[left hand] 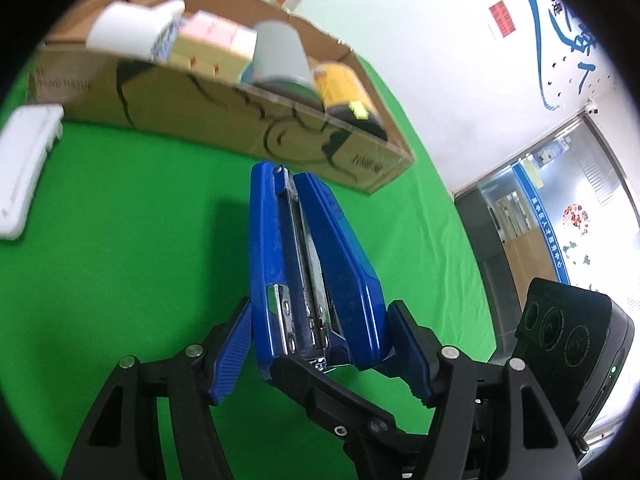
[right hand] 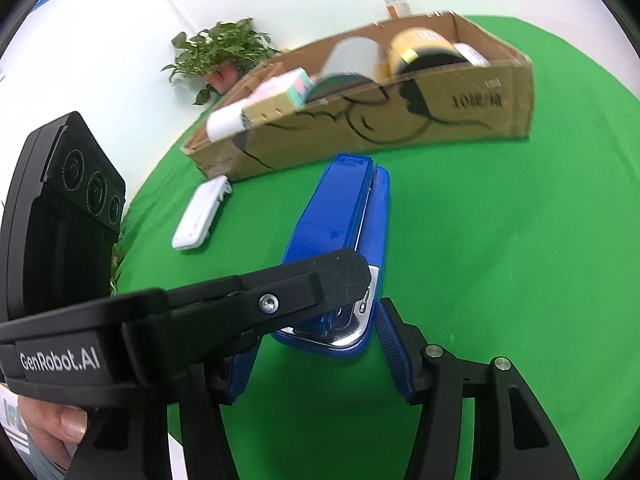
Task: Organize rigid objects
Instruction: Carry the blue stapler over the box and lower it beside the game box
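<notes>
Blue plastic stapler, chrome magazine showing, scuffed, sits lengthwise between both grippers above the green table. Left gripper: jaws clamped on the stapler's sides at its near end. Right gripper: right pad sits beside the stapler, left pad hidden behind the other tool, so contact probably but can't tell. Behind: cardboard box holding jars and cartons, white case on the cloth, potted plant, white wall.
</notes>
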A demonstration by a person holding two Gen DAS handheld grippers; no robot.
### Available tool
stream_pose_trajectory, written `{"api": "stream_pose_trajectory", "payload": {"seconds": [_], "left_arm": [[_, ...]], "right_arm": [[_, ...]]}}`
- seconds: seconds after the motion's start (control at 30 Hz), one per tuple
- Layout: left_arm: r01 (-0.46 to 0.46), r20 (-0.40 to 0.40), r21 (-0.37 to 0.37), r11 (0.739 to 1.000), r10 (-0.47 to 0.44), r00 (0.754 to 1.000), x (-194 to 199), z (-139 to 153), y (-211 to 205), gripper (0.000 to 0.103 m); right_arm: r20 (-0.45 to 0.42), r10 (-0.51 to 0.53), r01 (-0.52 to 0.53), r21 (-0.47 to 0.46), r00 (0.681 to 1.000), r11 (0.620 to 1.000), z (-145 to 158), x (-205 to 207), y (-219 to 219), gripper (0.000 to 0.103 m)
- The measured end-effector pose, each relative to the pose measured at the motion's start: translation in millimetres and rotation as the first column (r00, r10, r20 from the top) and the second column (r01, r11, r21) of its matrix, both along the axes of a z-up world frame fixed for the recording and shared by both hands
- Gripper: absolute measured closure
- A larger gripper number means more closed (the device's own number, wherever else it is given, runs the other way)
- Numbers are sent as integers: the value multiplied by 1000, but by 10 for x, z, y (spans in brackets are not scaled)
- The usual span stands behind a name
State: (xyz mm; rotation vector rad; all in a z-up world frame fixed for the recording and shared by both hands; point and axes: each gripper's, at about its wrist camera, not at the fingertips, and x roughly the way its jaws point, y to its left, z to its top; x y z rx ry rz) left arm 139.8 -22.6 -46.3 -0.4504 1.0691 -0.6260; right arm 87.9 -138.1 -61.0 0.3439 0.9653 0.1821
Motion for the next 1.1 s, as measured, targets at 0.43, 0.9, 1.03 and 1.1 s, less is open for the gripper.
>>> {"api": "stream_pose_trajectory", "payload": {"seconds": [0.43, 0.9, 1.03, 1.1], "left_arm": [[-44, 126, -49, 998, 50, 991, 357, 722, 309, 37], [-60, 141, -23, 998, 62, 988, 1528, 953, 565, 44], [-33, 118, -64, 997, 40, 992, 1862, 909, 572, 72], [60, 84, -126, 990, -49, 995, 2037, 909, 459, 102]], "right_arm": [[141, 51, -43, -58, 989, 997, 820, 412, 256, 49], [135, 104, -93, -83, 985, 992, 1160, 1692, 459, 50], [62, 131, -129, -39, 989, 991, 1009, 2184, 441, 69], [58, 186, -184, -42, 981, 982, 985, 2333, 538, 96]]}}
